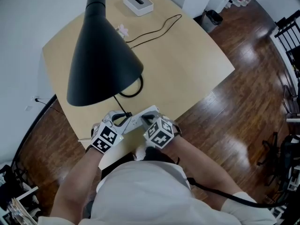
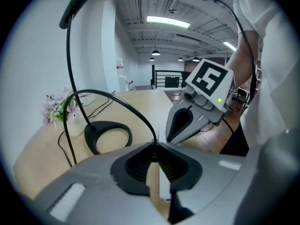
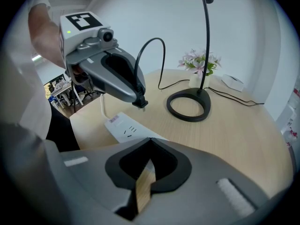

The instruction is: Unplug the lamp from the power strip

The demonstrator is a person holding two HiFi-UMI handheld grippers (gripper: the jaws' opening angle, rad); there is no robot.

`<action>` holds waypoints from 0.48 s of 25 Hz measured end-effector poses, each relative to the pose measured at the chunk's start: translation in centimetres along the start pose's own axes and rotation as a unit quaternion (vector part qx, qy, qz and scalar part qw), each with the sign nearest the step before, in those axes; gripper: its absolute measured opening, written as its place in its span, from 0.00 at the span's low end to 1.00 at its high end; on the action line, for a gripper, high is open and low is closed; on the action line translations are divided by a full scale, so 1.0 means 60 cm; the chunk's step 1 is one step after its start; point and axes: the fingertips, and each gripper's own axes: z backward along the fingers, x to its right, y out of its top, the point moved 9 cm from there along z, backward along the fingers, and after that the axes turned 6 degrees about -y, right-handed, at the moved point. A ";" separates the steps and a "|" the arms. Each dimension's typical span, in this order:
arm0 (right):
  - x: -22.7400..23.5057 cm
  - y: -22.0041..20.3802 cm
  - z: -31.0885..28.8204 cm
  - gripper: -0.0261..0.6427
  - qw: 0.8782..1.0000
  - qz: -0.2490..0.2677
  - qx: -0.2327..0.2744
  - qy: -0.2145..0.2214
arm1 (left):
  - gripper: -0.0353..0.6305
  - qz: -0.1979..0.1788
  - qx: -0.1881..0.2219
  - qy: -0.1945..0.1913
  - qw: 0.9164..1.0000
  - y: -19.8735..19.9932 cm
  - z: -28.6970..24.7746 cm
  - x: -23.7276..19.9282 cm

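Note:
The black lamp's shade [image 1: 101, 60] hangs over a light wooden table [image 1: 187, 64], and its ring base [image 3: 188, 104] stands beyond the grippers. A white power strip [image 3: 123, 128] lies near the table's front edge. My left gripper [image 3: 139, 100] is shut on the lamp's black plug [image 3: 140, 103]. The plug hangs clear above the strip's sockets with its prongs showing. The lamp cord [image 2: 126, 108] arcs up from those jaws. My right gripper [image 3: 150, 140] is shut with nothing in it, its tips at the strip's near end [image 1: 152, 110]; contact is unclear.
A small vase of pink flowers [image 3: 199, 64] stands behind the lamp base. A white box [image 1: 138, 3] sits at the table's far side, with a thin black cable [image 1: 154, 32] running from it. Dark wooden floor [image 1: 243, 88] surrounds the table.

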 end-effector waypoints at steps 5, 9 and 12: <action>0.000 0.002 -0.002 0.05 1.000 0.005 0.002 -0.003 | 0.13 0.011 -0.011 0.008 1.000 -0.020 0.006 -0.028; 0.000 0.002 0.002 0.05 1.000 0.006 0.002 -0.003 | 0.13 0.019 -0.017 0.016 1.000 -0.034 -0.003 -0.039; -0.001 0.003 0.001 0.05 1.000 0.007 0.002 -0.004 | 0.13 0.024 -0.021 0.024 0.999 -0.040 -0.011 -0.051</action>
